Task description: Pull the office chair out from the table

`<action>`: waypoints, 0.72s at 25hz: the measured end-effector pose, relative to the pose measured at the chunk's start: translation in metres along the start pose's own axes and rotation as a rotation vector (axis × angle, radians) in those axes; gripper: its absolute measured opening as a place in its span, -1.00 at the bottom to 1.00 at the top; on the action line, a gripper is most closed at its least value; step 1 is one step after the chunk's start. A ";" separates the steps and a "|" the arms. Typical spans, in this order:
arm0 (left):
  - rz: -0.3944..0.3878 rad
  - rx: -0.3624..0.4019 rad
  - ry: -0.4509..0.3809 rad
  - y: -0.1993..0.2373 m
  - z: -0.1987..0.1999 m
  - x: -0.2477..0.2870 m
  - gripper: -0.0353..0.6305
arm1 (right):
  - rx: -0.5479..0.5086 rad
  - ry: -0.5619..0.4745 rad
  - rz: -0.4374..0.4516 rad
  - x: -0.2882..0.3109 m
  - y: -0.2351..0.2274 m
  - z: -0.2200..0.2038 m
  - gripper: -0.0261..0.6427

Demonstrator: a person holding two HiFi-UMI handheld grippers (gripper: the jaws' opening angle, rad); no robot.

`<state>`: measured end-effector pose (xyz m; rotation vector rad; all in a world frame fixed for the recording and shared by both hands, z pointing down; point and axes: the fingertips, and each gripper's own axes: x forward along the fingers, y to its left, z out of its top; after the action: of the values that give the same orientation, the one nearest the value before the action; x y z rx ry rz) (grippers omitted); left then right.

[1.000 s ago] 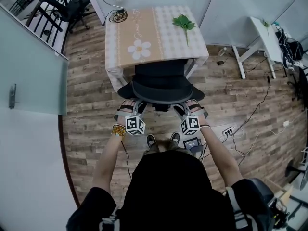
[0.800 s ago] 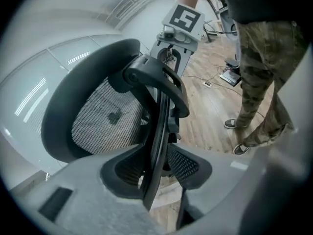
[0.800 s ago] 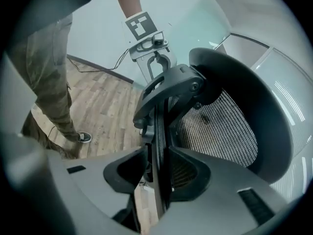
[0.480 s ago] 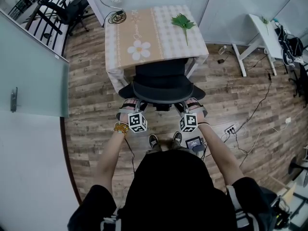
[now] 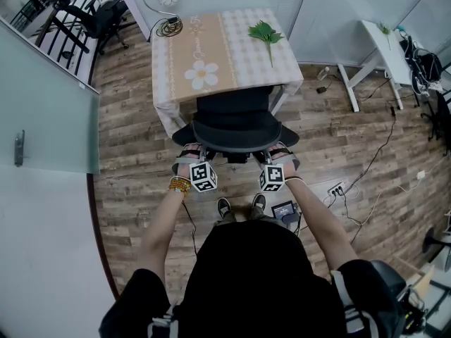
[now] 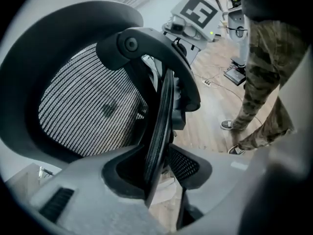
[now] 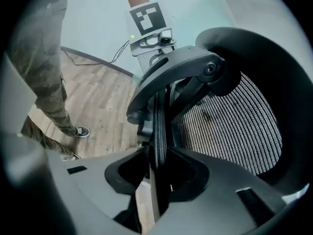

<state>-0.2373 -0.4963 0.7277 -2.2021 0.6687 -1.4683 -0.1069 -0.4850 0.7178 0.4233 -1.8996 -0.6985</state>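
A black mesh-backed office chair (image 5: 236, 129) stands pushed in under the table (image 5: 211, 55), its backrest toward me. Both grippers straddle the backrest's rim from behind. My left gripper (image 5: 190, 155) is at the rim's left end. In the left gripper view the mesh edge (image 6: 159, 126) runs between the wide jaws of that gripper (image 6: 164, 180), with floor showing on one side of it. My right gripper (image 5: 280, 153) is at the right end. In the right gripper view its gripper (image 7: 157, 180) holds the rim edge (image 7: 159, 126) between close-set pads, and the jaws are opening a little.
The table carries a flowered cloth, a green leaf sprig (image 5: 266, 32) and a wire lamp base (image 5: 168, 25). A glass partition (image 5: 49, 111) is on the left. Cables and a power strip (image 5: 335, 189) lie on the wood floor at the right. My feet (image 5: 238, 206) stand just behind the chair.
Both grippers have edged forward, down and slightly inward onto the chair's backrest rim. The chair has not moved.
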 end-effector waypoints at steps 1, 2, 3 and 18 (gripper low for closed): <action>0.001 0.001 0.001 0.000 0.000 0.000 -0.42 | 0.005 0.002 0.000 0.002 0.000 0.000 -0.63; 0.006 0.008 0.002 0.000 0.000 0.000 -0.42 | 0.010 0.005 0.001 0.003 0.000 0.000 -0.63; 0.014 0.021 0.004 -0.001 -0.001 0.001 -0.42 | 0.015 0.007 0.003 0.005 0.000 0.000 -0.63; 0.055 0.075 0.063 -0.010 -0.003 0.006 -0.48 | 0.038 0.030 0.030 0.006 0.006 -0.001 -0.66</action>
<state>-0.2361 -0.4921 0.7388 -2.0731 0.6780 -1.5151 -0.1081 -0.4839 0.7258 0.4261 -1.8896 -0.6334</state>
